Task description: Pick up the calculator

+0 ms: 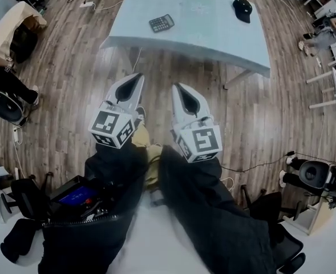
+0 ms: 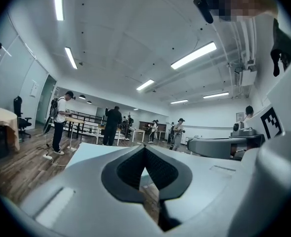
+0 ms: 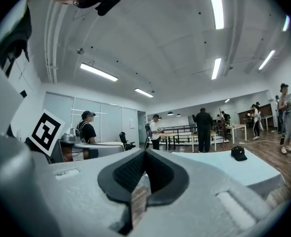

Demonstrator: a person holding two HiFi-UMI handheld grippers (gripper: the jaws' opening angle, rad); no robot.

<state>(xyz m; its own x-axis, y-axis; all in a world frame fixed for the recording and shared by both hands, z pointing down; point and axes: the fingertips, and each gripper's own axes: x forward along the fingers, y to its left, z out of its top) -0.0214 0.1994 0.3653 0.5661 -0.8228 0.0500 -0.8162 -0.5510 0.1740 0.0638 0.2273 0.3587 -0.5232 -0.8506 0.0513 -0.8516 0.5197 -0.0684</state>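
Bare tabletop (image 1: pixel 205 30) around calculator (image 1: pixel 161 23), cap (image 1: pixel 242 9) well apart

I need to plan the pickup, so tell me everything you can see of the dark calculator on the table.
The small dark grey rectangular calculator lies flat, keys up, on the pale blue-grey tabletop, toward its near left corner, turned slightly askew to the edge. Its keys show as a grid; it looks like plastic, with details too small to read. Only the table touches it.

Ceiling strip lights (image 2: pixel 193 56) give even brightness, with fisheye bending and dark corners
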